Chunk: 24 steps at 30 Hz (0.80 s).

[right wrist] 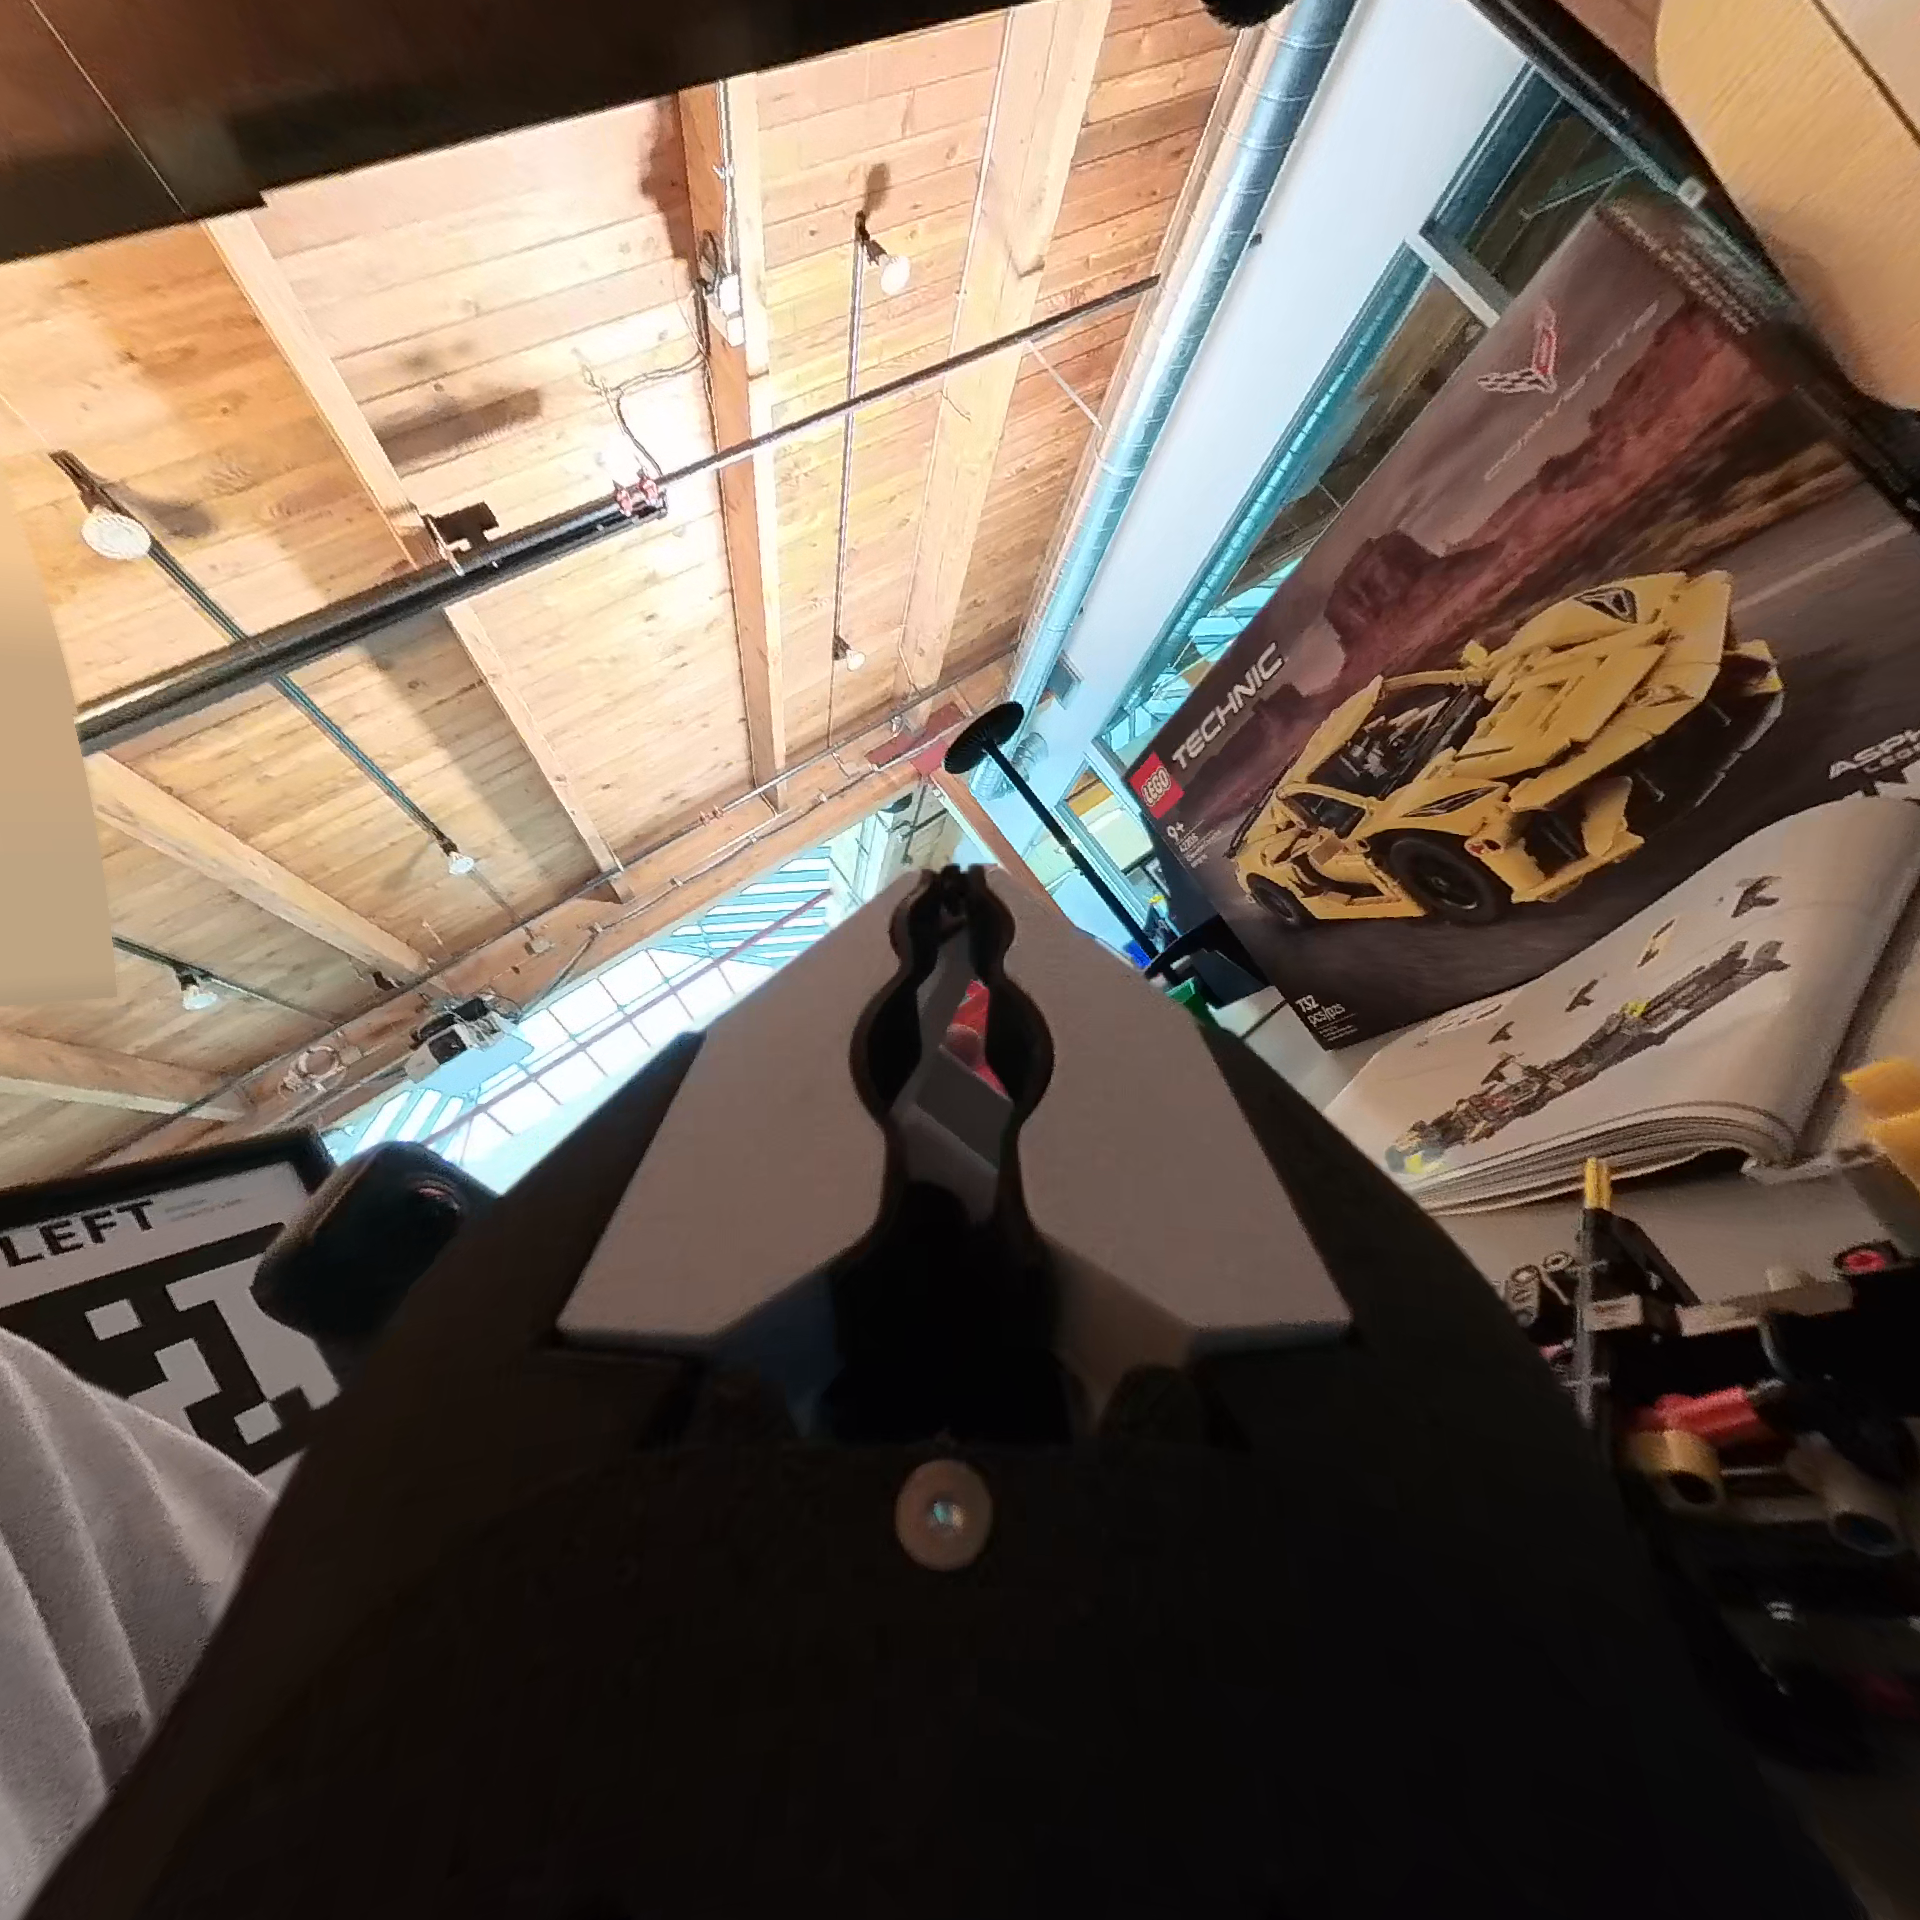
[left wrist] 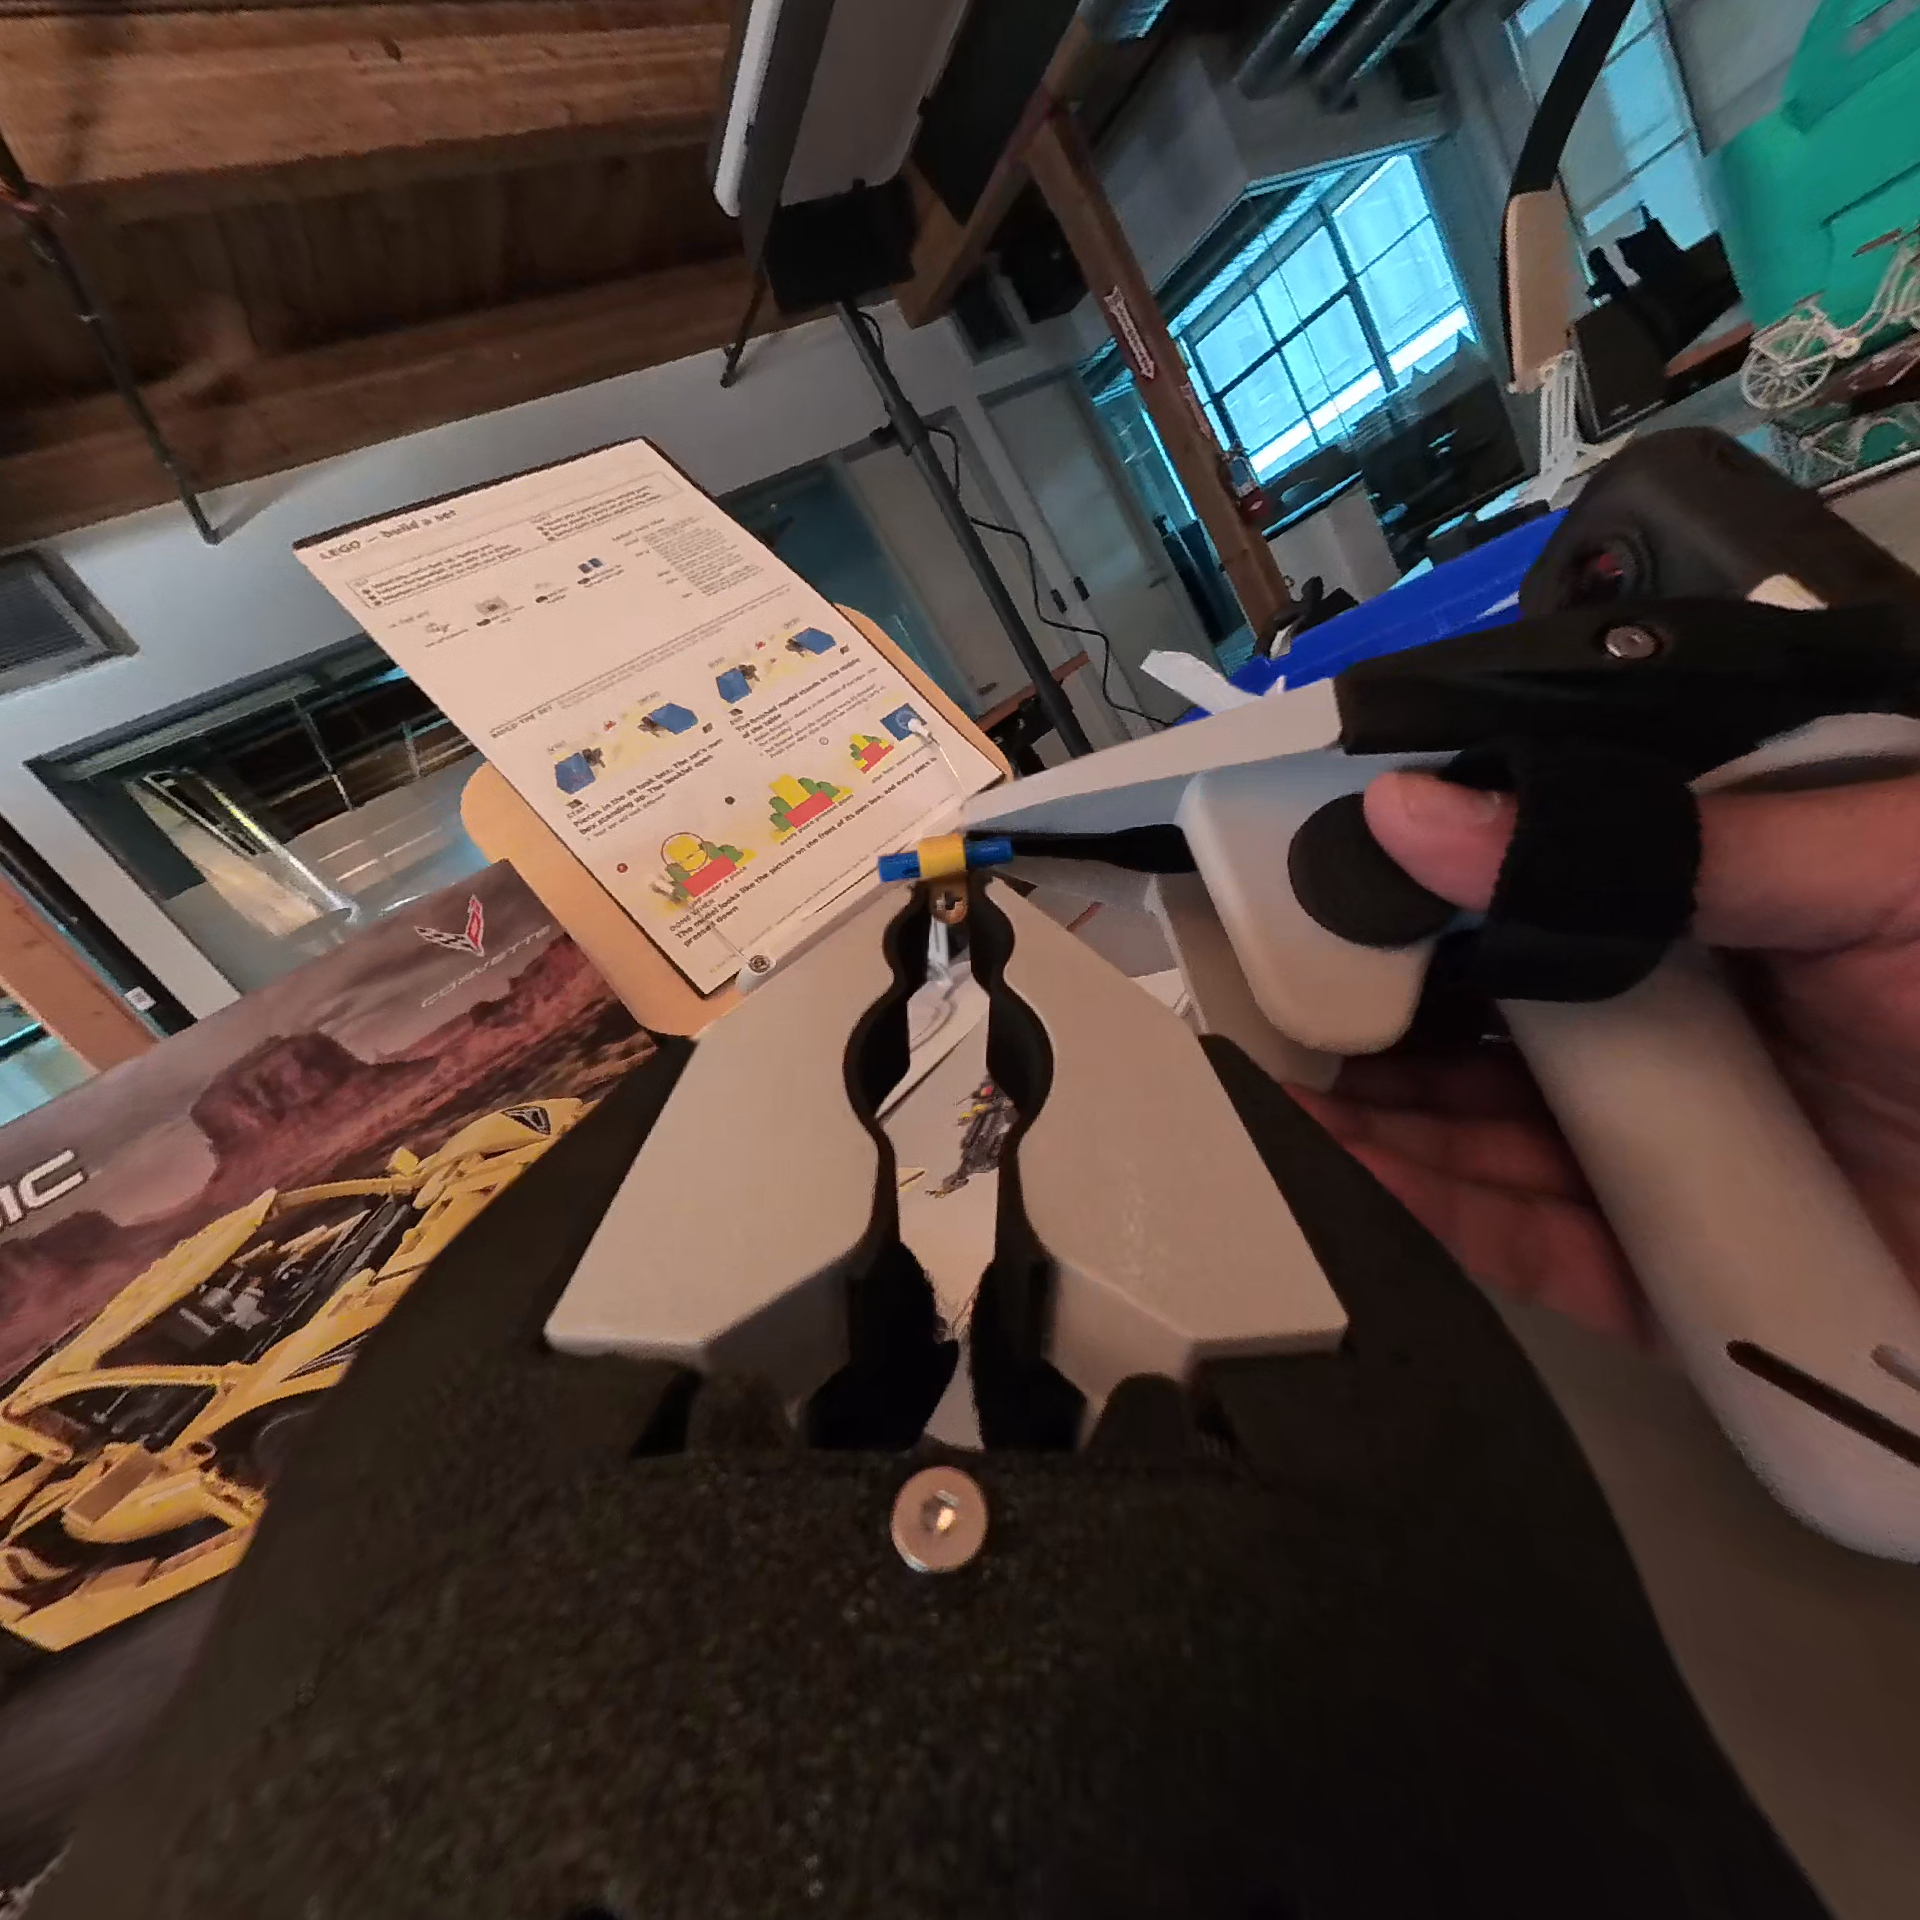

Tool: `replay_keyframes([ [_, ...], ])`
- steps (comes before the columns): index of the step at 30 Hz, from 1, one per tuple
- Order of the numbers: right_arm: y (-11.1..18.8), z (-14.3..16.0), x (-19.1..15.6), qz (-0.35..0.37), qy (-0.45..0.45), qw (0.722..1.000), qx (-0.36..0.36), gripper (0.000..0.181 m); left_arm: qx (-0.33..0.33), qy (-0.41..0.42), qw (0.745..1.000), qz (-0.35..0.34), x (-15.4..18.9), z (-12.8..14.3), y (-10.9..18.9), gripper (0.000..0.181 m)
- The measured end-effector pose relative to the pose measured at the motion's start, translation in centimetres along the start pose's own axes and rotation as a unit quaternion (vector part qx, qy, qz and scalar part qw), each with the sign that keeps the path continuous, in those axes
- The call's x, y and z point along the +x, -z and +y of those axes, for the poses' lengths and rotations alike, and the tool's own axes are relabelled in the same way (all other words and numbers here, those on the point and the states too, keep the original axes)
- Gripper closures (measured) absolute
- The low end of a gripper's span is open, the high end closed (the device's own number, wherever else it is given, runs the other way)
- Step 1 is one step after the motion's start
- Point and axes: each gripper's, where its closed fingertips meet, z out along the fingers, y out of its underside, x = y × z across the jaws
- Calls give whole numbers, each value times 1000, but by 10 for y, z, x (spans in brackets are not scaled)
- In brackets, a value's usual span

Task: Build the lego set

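Right now your left hand-held gripper (left wrist: pixel 948 906) pinches a small tan lego piece (left wrist: pixel 948 904) at its fingertips. Just above it, your right hand-held gripper (left wrist: pixel 971 831) grips a blue axle with a yellow bush (left wrist: pixel 943 858), nearly touching the tan piece. Behind stand the lego box (left wrist: pixel 260 1195) and an instruction sheet (left wrist: pixel 644 707). A partly built model (right wrist: pixel 1714 1382) sits on the desk (right wrist: pixel 1507 1236) beside an open manual (right wrist: pixel 1662 1029).

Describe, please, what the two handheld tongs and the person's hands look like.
Both tongs, left and right, have pale grey tapering fingers with wavy black inner pads, on a black textured base with a silver screw. The right hand wears a black fingerless glove round a grey handle.
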Motion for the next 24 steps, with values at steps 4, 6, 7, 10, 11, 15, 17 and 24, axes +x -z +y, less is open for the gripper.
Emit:
replay_keyframes([
  [4,-2,6,3,0,-18,1000,-14,177,-3,16,1000,-1,-3,4,1,173],
  [6,-1,5,2,-5,-23,1000,-10,177,0,21,1000,-2,-3,2,1,173],
  [7,-1,4,1,-6,-19,1000,-7,177,3,27,1000,-1,-3,1,0,173],
  [10,-2,4,2,1,-8,1000,-8,177,5,44,999,3,-5,2,0,173],
  [11,-1,3,3,3,-9,1000,-8,177,6,46,999,2,-6,2,1,173],
  [15,-1,3,3,3,-6,1000,-8,178,8,42,999,2,-4,1,1,173],
  [17,-1,3,4,4,-7,1000,-8,177,6,45,999,4,-5,2,1,173],
  [24,-2,5,5,5,-12,1000,-12,177,1,51,999,3,-5,4,1,173],
])
